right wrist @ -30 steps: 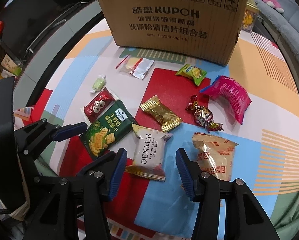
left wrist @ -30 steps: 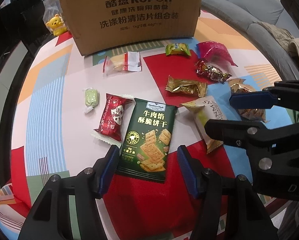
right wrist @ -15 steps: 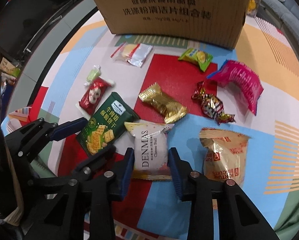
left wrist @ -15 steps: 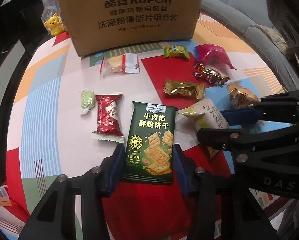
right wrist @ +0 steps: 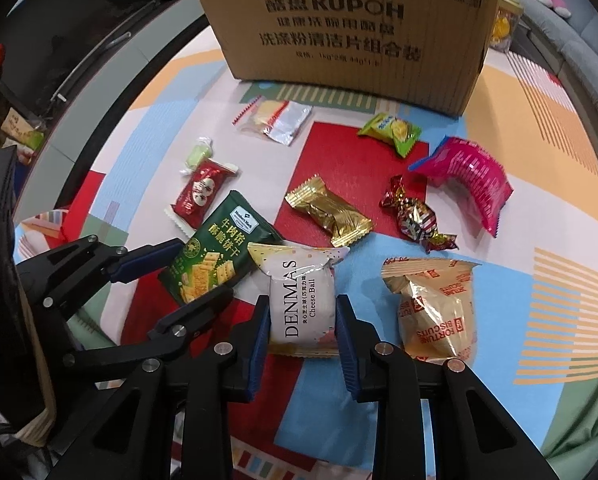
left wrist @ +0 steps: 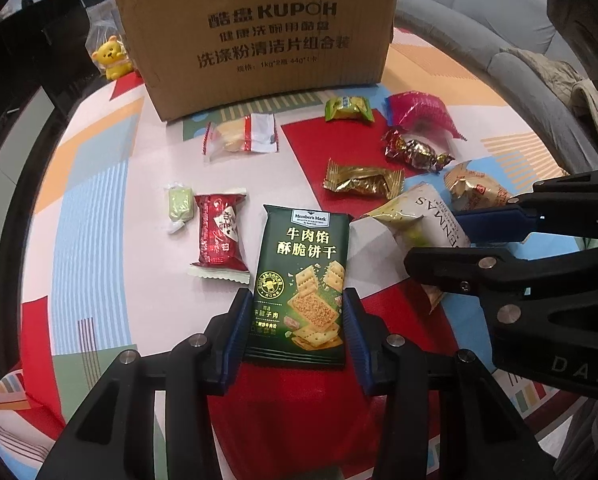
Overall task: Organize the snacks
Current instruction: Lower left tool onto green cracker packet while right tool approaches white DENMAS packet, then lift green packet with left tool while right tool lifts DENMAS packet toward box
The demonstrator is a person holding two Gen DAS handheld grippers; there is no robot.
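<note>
Left tongs [left wrist: 297, 322]: squeezed onto the low end of the green cracker pack [left wrist: 302, 280]; blue pads touching both long sides; jaws just been closing, with the pack between them.
Right tongs [right wrist: 303, 326]: squeezed onto the white DENMAS cheese ball pack [right wrist: 302, 300]; pads pressing its two sides; jaws just been closing, with the pack between them.
Green cracker pack: flat on the table, top end pointing away from the left tongs; top corner just beside the white pack.
White DENMAS cheese ball pack: puffy, lying on the table, just to the right of the green pack.
Beside the left tongs: red candy pack [left wrist: 218, 236] just left of the green pack; small pale green sweet [left wrist: 180, 206] left of that.
Beside the right tongs: tan fortune biscuit bag [right wrist: 433, 308] just to the right, not touching the pads.
Ahead of both tongs: gold wrapper [right wrist: 327, 210] on the red patch, close to the top of the white pack.
Further ahead, right: shiny twisted candy [right wrist: 415, 216], then the pink bag [right wrist: 465, 178], bent up like a little arch.
Further ahead, middle: small green-yellow candy [right wrist: 391, 130]; clear pack with a yellow cake [right wrist: 275, 118] to its left.
Farthest away: big cardboard box [right wrist: 347, 28] standing upright at the back of the table, print facing the tongs.
Left of the box: yellow bear toy [left wrist: 111, 58], in the left view.
Under it all: table cloth [left wrist: 95, 184] with red, blue, orange and white blocks.
Around the table: grey sofa [left wrist: 479, 28] behind, on the right.
</note>
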